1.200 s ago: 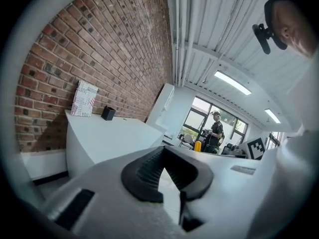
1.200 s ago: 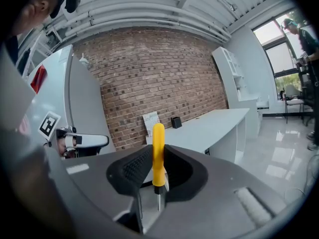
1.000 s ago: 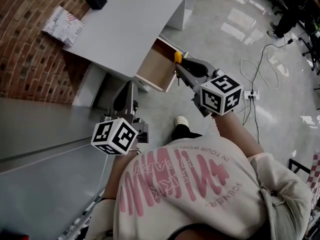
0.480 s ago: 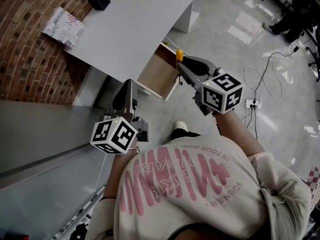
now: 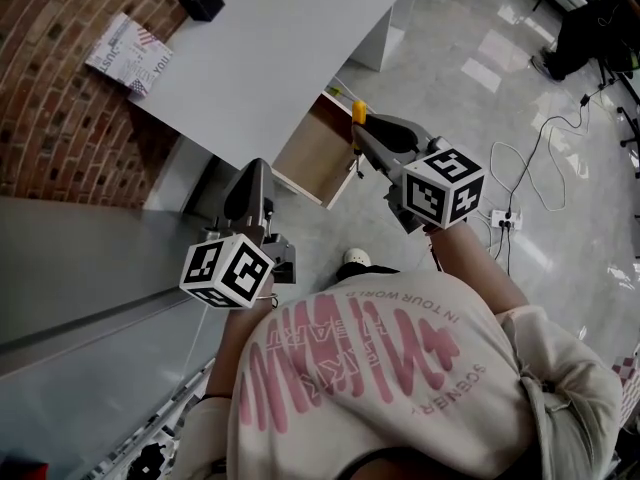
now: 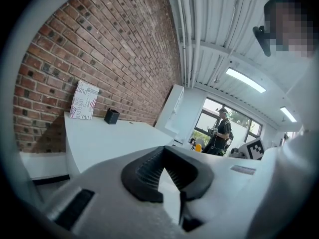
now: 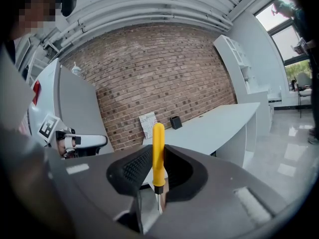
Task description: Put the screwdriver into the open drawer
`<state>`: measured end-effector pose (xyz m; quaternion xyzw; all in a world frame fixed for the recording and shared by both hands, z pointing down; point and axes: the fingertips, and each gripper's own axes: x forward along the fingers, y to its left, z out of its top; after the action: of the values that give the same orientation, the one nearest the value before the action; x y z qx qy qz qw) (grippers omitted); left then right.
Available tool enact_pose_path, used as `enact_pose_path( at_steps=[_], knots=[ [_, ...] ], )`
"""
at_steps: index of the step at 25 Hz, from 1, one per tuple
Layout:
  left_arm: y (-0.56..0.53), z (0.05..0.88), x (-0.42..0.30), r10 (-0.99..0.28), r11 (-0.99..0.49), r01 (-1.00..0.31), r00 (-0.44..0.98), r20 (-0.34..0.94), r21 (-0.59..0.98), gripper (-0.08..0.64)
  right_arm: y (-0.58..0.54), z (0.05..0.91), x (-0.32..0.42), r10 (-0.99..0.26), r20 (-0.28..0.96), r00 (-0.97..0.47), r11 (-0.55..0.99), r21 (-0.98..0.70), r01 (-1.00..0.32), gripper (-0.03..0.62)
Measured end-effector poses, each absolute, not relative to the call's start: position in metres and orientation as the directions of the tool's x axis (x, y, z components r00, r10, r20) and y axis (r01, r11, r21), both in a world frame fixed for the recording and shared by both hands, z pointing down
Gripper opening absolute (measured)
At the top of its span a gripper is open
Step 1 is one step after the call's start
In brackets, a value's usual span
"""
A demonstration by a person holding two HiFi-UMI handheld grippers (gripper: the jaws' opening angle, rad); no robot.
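My right gripper [image 5: 360,130] is shut on a yellow-handled screwdriver [image 5: 357,112], held upright with its metal tip pointing down. It hovers just beside the right edge of the open wooden drawer [image 5: 308,146], which sticks out from under the white desk [image 5: 280,38]. In the right gripper view the screwdriver handle [image 7: 158,138] stands above the pads of the right gripper [image 7: 158,156]. My left gripper [image 5: 251,176] is lower left of the drawer, near the desk's side. Its tips meet in the left gripper view [image 6: 164,151], with nothing between them.
A black box [image 5: 201,1] and a printed booklet [image 5: 128,53] sit at the desk's far end by the brick wall. Cables and a power strip [image 5: 500,218] lie on the shiny floor to the right. A grey panel [image 5: 80,258] runs along the left. A person [image 6: 223,133] stands far off.
Both grippers and the person have moved a little closer to the desk and drawer. The screwdriver stays gripped the same way; the left gripper's jaws look the same.
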<state>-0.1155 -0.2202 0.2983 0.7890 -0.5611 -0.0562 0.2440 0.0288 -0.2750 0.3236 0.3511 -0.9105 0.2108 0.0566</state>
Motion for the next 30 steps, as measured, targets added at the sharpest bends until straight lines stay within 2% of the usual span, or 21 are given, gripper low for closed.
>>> enact_pose_path(
  at_steps=[11, 24, 30],
  knots=[
    [-0.213, 0.335, -0.106, -0.909, -0.198, -0.869, 0.336, 0.247, 0.454, 0.003, -0.274, 0.382, 0.021, -0.579, 0.281, -0.765, 0.631, -0.439, -0.639, 0.083],
    [-0.261, 0.365, -0.121, -0.874, -0.207, -0.857, 0.379, 0.305, 0.472, 0.003, -0.301, 0.487, 0.006, -0.569, 0.413, -0.712, 0.373, -0.642, -0.670, 0.083],
    [-0.299, 0.386, -0.139, -0.850, -0.207, -0.857, 0.396, 0.346, 0.472, 0.003, -0.323, 0.525, -0.008, -0.564, 0.474, -0.676, 0.290, -0.654, -0.699, 0.083]
  ],
)
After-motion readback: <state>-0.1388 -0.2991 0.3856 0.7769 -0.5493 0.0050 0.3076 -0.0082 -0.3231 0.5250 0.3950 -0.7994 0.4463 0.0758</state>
